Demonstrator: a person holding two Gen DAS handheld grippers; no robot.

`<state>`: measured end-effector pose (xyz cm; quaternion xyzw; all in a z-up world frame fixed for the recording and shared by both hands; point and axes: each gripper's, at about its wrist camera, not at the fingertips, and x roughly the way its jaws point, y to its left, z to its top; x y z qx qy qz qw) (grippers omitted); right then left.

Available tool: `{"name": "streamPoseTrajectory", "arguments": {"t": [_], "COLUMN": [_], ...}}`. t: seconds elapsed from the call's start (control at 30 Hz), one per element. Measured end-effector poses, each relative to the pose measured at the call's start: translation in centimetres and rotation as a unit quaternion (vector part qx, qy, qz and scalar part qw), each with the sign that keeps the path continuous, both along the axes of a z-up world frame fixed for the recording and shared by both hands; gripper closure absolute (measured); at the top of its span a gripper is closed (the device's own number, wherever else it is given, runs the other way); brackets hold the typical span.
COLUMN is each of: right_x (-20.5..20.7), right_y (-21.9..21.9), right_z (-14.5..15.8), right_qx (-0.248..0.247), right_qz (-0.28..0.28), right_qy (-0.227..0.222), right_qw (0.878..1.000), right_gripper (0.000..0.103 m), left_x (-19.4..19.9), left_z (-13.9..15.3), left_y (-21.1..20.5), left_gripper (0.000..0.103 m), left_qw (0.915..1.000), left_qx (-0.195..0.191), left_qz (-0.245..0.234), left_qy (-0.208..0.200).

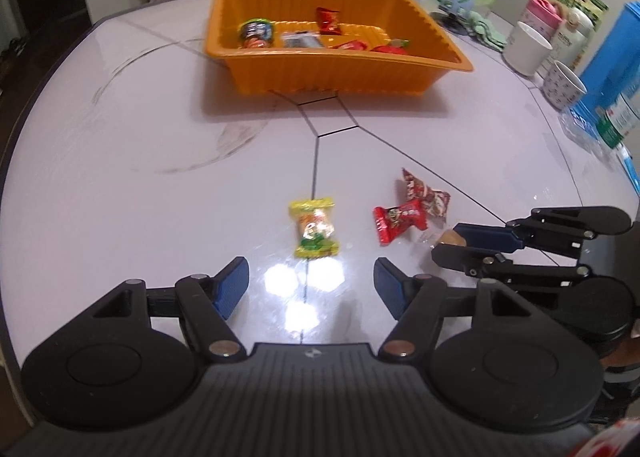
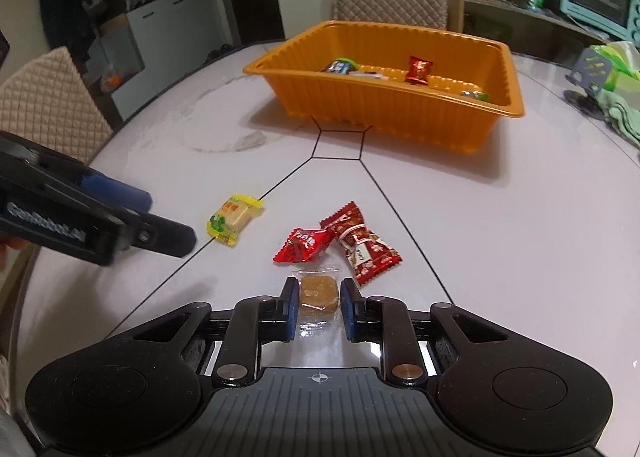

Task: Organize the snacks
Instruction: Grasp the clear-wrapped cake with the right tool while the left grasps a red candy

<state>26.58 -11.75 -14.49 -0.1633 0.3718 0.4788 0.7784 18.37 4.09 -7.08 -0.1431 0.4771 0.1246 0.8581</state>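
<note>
From my left wrist view, the clear-wrapped brown candy point(image 1: 448, 237) is mostly hidden behind my right hand-held gripper point(image 1: 450, 245). The ribbed orange plastic tray point(image 2: 384, 113) wall hides the lower parts of the snacks inside. My left hand-held gripper point(image 2: 168, 217) is blurred and cut off at the frame edge.

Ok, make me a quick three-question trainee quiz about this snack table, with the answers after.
1. True or false: the right gripper is shut on the brown candy.
2. How many wrapped snacks lie on the table outside the orange tray?
3. Which snack lies just ahead of the open left gripper: A) yellow snack, B) red candy, C) patterned red candy?

Key: 1 true. 2 four, counting the gripped one. 3 A.
</note>
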Motion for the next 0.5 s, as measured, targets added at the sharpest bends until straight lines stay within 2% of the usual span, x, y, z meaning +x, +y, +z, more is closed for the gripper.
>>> {"name": "streamPoseTrajectory", "arguments": {"t": [0.37,0.5], "right_x": [0.4,0.7], "right_y": [-1.7,-2.4], "right_z": [1.6,1.9], "right_qx": [0.012,0.018], "right_qz": [-0.031,-0.041], "right_qy": [0.002,0.005], "right_qw": [0.999,0.999], "right_gripper": [0.08,0.08], "left_x": [2.1,2.8], "left_z": [-0.5,-0.8], "left_y": [-1.2,-1.9], "left_gripper": [0.037,0.037], "left_qw": [0.9989,0.9973], "left_qx": [0.008,0.023], "left_qz": [-0.044,-0.069], "left_qy": [-0.011,-0.012]}}
